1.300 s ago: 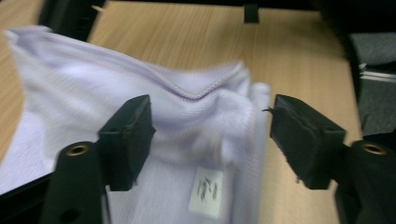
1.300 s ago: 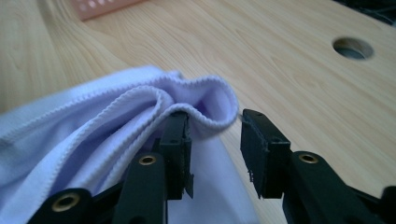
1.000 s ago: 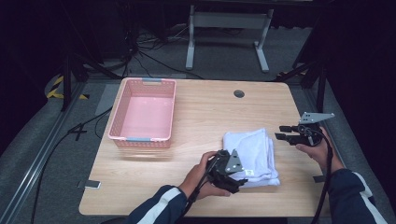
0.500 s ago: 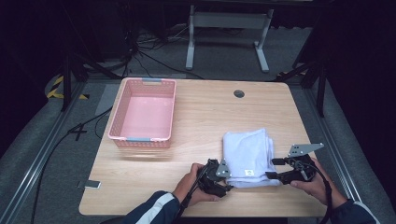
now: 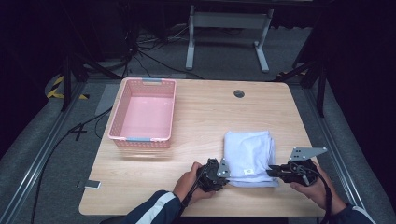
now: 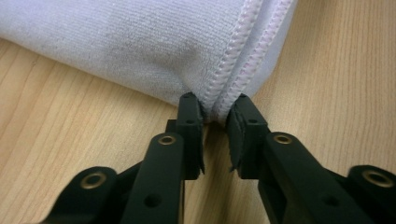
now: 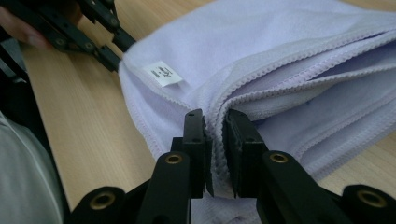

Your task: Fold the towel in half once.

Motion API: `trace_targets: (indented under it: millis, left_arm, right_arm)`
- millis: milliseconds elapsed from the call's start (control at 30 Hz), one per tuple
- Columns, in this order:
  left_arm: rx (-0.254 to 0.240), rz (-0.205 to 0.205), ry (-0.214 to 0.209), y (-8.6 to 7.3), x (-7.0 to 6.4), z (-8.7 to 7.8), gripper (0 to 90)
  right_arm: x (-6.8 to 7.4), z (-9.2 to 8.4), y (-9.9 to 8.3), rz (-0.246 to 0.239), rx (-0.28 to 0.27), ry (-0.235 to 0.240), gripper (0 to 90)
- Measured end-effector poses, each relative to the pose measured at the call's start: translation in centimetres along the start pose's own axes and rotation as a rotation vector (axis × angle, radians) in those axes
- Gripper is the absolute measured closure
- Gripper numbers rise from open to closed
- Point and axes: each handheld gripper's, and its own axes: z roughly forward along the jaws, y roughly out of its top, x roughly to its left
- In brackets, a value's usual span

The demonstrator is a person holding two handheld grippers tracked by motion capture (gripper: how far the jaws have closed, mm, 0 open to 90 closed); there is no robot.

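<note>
A folded pale lilac towel (image 5: 248,154) lies on the wooden table (image 5: 205,116), toward its near right. My left gripper (image 5: 225,173) sits at the towel's near left corner; its jaws have just been closing and pinch the stitched hem (image 6: 219,100) between them. My right gripper (image 5: 271,171) is at the towel's near right corner. Its jaws have also just been closing, and they clamp the layered edges (image 7: 215,116). A small white label (image 7: 162,73) shows on the towel's top, with the left gripper (image 7: 116,56) beyond it.
A pink plastic basket (image 5: 144,114) stands empty at the table's left. A round cable hole (image 5: 239,94) is in the far middle of the tabletop. A metal stand (image 5: 226,35) and cables lie on the dark floor beyond.
My right gripper swung from beside the towel's right edge down to its near right corner. The left gripper sank onto the near left corner. Both closed on the cloth.
</note>
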Motion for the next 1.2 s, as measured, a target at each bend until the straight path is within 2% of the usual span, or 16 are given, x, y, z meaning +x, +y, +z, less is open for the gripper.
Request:
trace_targets:
  millis: [133,233,300,367,433,533,600,633,700,767,867,967,1000,1033,1133,1200]
  left_arm:
    - [0.01,-0.002,0.012,-0.1,-0.2,-0.1,77.8]
    - [0.01,-0.02,-0.005,-0.3,-0.1,-0.3,75.5]
    - [-0.007,-0.011,-0.004,-0.4,-0.1,-0.4,69.1]
    - [-0.02,-0.033,0.002,-0.5,-0.2,-0.7,57.5]
    - [-0.039,-0.034,-0.01,-0.6,-0.2,-1.0,52.9]
    - [-0.043,-0.057,-0.018,-0.7,-0.2,-0.8,37.3]
    - [-0.039,-0.066,-0.009,-0.6,-0.1,-0.6,27.1]
    - [-0.037,-0.082,-0.019,-0.6,-0.1,-0.1,21.7]
    - [-0.035,-0.089,-0.016,-0.5,-0.2,0.1,19.3]
    - [-0.024,-0.073,-0.005,-0.3,-0.3,0.6,17.8]
    - [-0.01,-0.077,-0.003,-0.3,-0.4,0.9,15.7]
    - [-0.031,-0.088,0.008,-0.2,-0.1,1.2,15.8]
    - [-0.034,-0.095,0.013,-0.1,-0.1,1.3,15.8]
    - [-0.045,-0.088,0.041,0.0,0.2,1.2,16.1]
    - [-0.091,-0.092,0.061,0.1,0.3,0.7,16.2]
    - [-0.108,-0.072,0.06,0.3,0.4,0.3,15.8]
  right_arm:
    - [0.7,-1.2,-0.4,0.038,-0.023,-0.006,76.8]
    - [0.8,-1.0,-2.2,0.067,0.019,-0.019,75.3]
    - [0.4,-0.7,-3.2,0.076,0.054,-0.035,75.1]
    - [0.1,-0.8,-3.8,0.1,0.063,-0.034,73.4]
    - [0.0,-1.0,-4.0,0.094,0.072,-0.056,63.9]
    - [-0.2,-1.8,-3.6,0.084,0.034,-0.088,47.1]
    - [-0.4,-2.1,-3.3,0.082,0.005,-0.102,44.1]
    - [-0.7,-2.5,-2.0,0.067,-0.058,-0.135,36.6]
    - [-0.9,-2.4,-1.3,0.058,-0.076,-0.152,34.5]
    - [-2.1,-1.3,0.9,0.006,-0.102,-0.171,28.6]
    - [-3.3,-0.1,1.9,-0.014,-0.095,-0.22,27.9]
    - [-6.3,2.5,3.1,0.043,-0.059,-0.232,22.2]
    - [-6.3,2.5,3.1,0.043,-0.059,-0.232,22.2]
    - [-7.4,3.6,3.2,0.058,-0.026,-0.219,21.5]
    - [-8.2,4.5,3.2,0.06,-0.006,-0.255,22.0]
    - [-9.0,5.2,3.0,0.091,0.007,-0.239,19.3]
